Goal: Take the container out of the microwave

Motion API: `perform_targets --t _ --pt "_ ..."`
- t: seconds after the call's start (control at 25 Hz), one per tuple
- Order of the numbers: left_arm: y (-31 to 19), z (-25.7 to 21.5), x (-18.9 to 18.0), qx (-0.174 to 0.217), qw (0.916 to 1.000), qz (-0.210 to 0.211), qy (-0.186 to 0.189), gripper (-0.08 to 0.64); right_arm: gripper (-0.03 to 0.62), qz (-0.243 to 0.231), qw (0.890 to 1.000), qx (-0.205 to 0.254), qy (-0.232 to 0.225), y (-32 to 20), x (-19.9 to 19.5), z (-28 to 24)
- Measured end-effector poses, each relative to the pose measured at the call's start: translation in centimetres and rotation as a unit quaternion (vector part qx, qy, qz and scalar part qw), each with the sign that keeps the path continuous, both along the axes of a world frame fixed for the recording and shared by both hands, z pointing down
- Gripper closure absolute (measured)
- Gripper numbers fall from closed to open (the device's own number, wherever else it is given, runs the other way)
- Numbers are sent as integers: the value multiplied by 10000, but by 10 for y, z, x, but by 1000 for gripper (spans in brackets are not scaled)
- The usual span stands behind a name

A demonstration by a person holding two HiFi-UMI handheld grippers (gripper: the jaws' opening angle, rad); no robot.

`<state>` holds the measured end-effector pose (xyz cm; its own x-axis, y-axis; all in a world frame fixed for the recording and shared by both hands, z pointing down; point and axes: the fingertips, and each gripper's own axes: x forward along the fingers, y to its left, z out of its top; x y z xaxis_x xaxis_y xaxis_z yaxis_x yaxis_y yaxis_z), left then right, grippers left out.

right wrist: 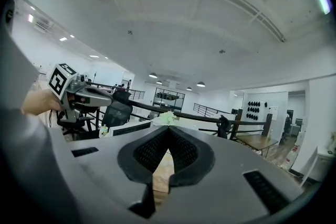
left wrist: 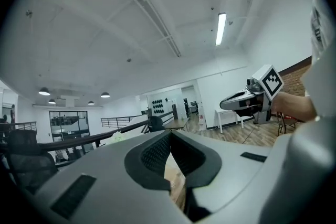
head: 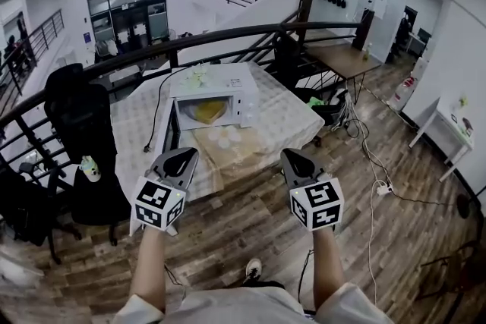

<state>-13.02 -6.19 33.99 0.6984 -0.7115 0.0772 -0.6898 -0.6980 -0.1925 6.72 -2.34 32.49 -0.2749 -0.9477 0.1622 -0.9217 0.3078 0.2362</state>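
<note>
A white microwave [head: 228, 91] stands on a table with a checked cloth [head: 285, 121], its door [head: 173, 131] swung open to the left. A yellow container [head: 206, 112] sits inside the cavity. Both grippers hover over the wooden floor, short of the table's near edge and well apart from the microwave. My left gripper [head: 186, 152] [left wrist: 170, 132] is shut with nothing between its pads. My right gripper [head: 289, 154] [right wrist: 169, 128] also has its pads together and holds nothing. Each gripper view shows the other gripper off to the side, the right gripper [left wrist: 252, 97] and the left gripper [right wrist: 79, 94].
A pale plant [head: 197, 75] rests on the microwave's top, and a small white object [head: 228, 136] lies on the cloth in front of it. A black office chair [head: 76, 117] stands left of the table. A dark railing [head: 228, 34] runs behind. Cables [head: 372, 171] trail on the floor at right.
</note>
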Motion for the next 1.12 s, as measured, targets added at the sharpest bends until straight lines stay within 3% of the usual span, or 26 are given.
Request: perform_targets --t 0.28,0.6,1.12 --pt "-48 9 49 -160 9996 -192 -111 543 580 -80 9996 -125 -246 -54 52 5" --pt "-97 21 96 -282 9987 -384 -198 543 580 -298 9990 -248 -220 -110 101 18" --pt "-168 61 157 -759 9952 -599 -114 541 581 -630 9944 -779 -336 -193 152 71"
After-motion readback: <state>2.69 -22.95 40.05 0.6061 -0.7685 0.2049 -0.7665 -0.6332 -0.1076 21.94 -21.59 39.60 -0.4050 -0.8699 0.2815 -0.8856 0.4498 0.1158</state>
